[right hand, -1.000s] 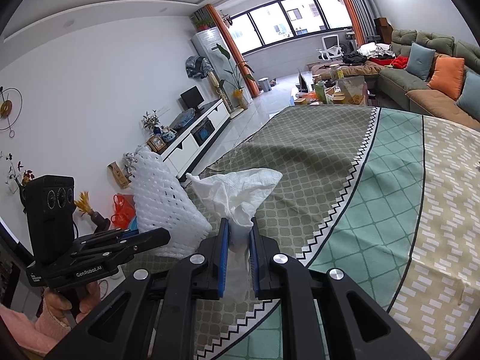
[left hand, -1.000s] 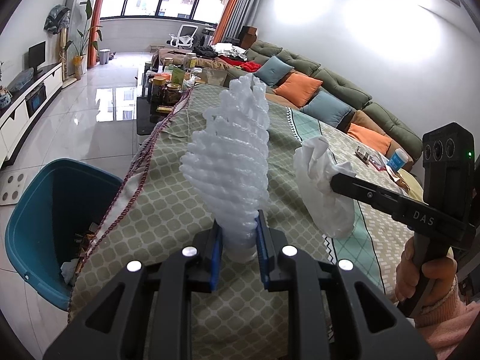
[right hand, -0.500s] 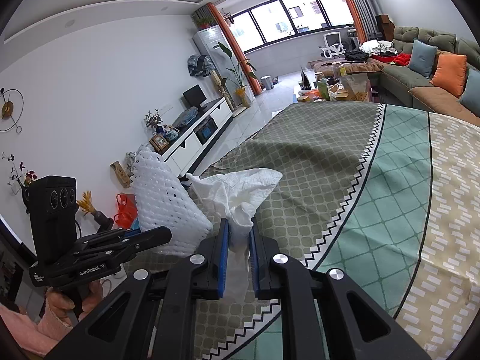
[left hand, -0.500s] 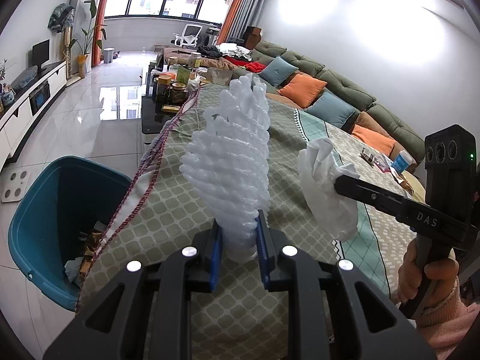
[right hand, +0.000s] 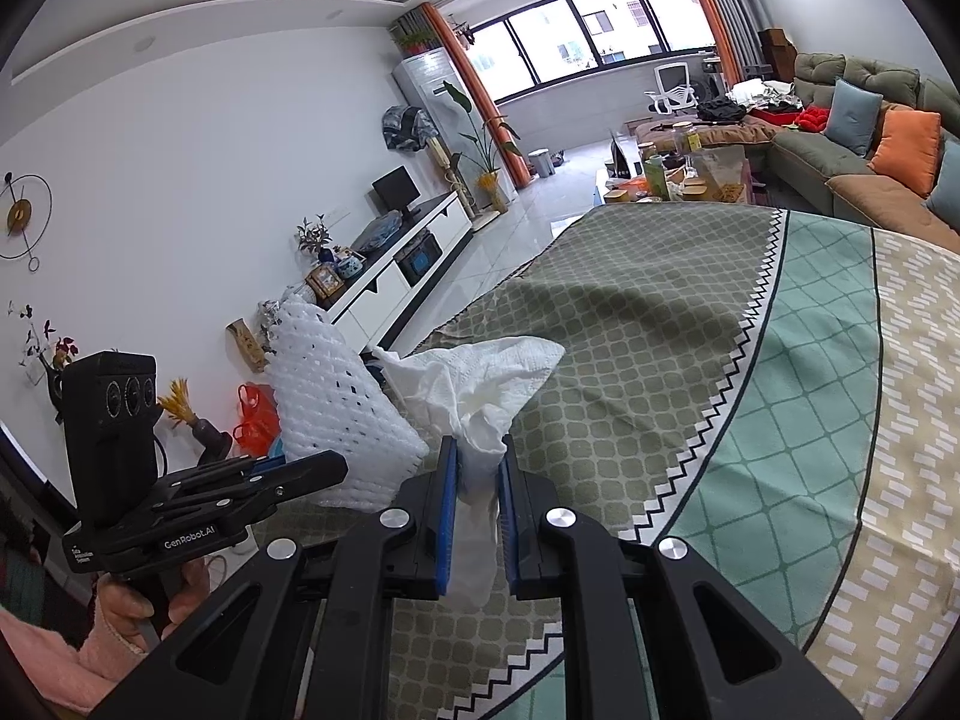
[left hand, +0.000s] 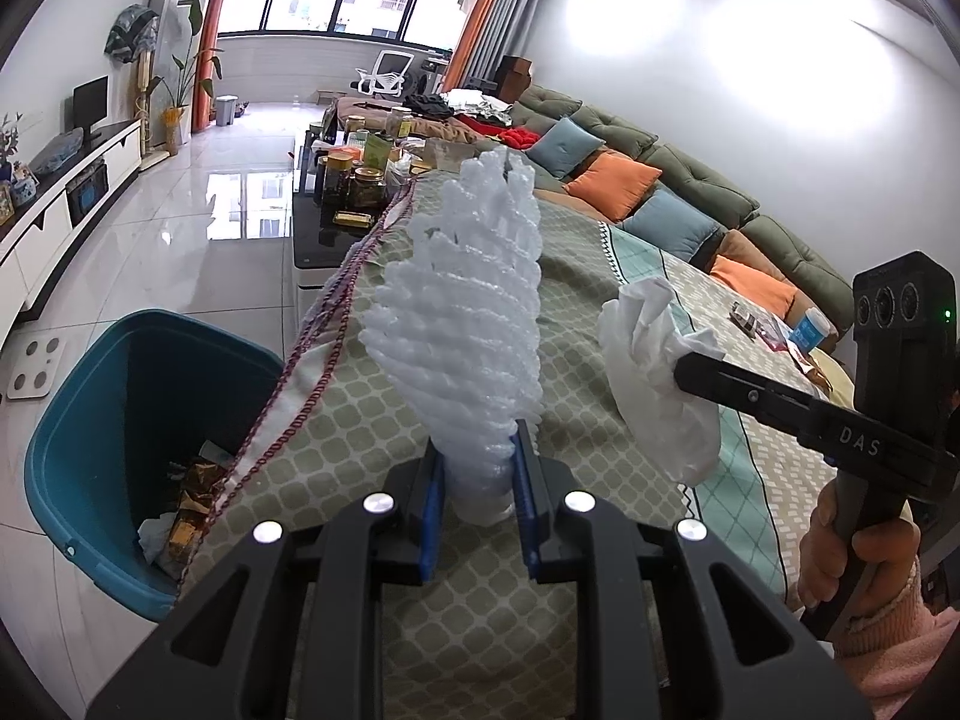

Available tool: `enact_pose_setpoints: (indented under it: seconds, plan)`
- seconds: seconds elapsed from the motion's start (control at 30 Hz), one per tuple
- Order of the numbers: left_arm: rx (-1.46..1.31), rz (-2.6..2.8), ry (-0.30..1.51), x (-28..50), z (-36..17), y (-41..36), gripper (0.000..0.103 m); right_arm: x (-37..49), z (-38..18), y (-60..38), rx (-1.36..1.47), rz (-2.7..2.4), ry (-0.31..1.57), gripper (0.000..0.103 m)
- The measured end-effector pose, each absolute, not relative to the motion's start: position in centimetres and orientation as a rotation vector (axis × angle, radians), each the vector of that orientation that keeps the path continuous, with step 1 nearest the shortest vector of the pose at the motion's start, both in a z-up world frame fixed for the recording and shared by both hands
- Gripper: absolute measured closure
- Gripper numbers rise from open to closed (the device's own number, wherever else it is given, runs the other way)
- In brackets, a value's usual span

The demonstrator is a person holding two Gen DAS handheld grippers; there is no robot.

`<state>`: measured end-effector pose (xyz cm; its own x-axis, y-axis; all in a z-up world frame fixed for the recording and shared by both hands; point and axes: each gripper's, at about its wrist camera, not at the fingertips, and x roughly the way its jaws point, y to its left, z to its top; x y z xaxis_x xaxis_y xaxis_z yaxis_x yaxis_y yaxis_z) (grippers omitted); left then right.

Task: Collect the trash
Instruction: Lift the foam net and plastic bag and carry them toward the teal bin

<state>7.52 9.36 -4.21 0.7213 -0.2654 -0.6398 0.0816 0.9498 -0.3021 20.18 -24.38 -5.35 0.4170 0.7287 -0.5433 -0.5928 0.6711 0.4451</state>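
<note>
My left gripper [left hand: 477,450] is shut on a white foam net sleeve [left hand: 462,324], held upright above the patterned tablecloth near the table's left edge. The sleeve also shows in the right wrist view [right hand: 336,402]. My right gripper [right hand: 477,462] is shut on a crumpled white tissue [right hand: 480,384]; in the left wrist view the tissue [left hand: 654,372] hangs from that gripper [left hand: 681,369] to the right of the sleeve. A teal trash bin [left hand: 78,432] with some trash inside stands on the floor left of the table, below the left gripper.
The table [right hand: 690,360] carries a green, teal and beige cloth. A low black table [left hand: 336,222] with jars stands beyond it. A green sofa [left hand: 690,180] with cushions runs along the right. Small items [left hand: 780,330] lie at the table's far right.
Both grippers keep their hold. The left wrist view has shifted so the teal bin sits nearer and larger at the left. The tissue and sleeve stay side by side.
</note>
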Motion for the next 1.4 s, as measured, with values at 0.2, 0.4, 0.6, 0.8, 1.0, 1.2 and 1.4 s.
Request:
enact_pose_setpoints:
  seconds: [0.2, 0.4, 0.6, 0.8, 1.0, 1.2, 1.4]
  plan:
    - [-0.257, -0.189, 0.742, 7.3, -4.2, 9.9, 0.082, 20.3, -5.3, -24.0, 0.194, 0.840, 0.780, 0.090]
    - [-0.262, -0.178, 0.738, 7.1, -4.2, 10.2, 0.081, 20.5, -5.2, -23.7, 0.194, 0.845, 0.782, 0.090]
    - [-0.266, -0.166, 0.733, 7.1, -4.1, 10.5, 0.082, 20.7, -5.2, -22.7, 0.190, 0.858, 0.786, 0.090]
    - [-0.262, -0.150, 0.729, 6.8, -4.0, 10.6, 0.082, 20.8, -5.3, -22.1, 0.186, 0.869, 0.789, 0.090]
    - [-0.262, -0.141, 0.724, 6.8, -3.9, 10.6, 0.082, 20.9, -5.3, -21.8, 0.182, 0.878, 0.791, 0.090]
    - [-0.260, -0.130, 0.718, 6.6, -4.0, 10.6, 0.082, 20.8, -5.3, -21.4, 0.175, 0.888, 0.792, 0.090]
    - [-0.261, -0.119, 0.714, 6.4, -4.0, 10.7, 0.082, 20.5, -5.3, -20.9, 0.166, 0.899, 0.792, 0.090]
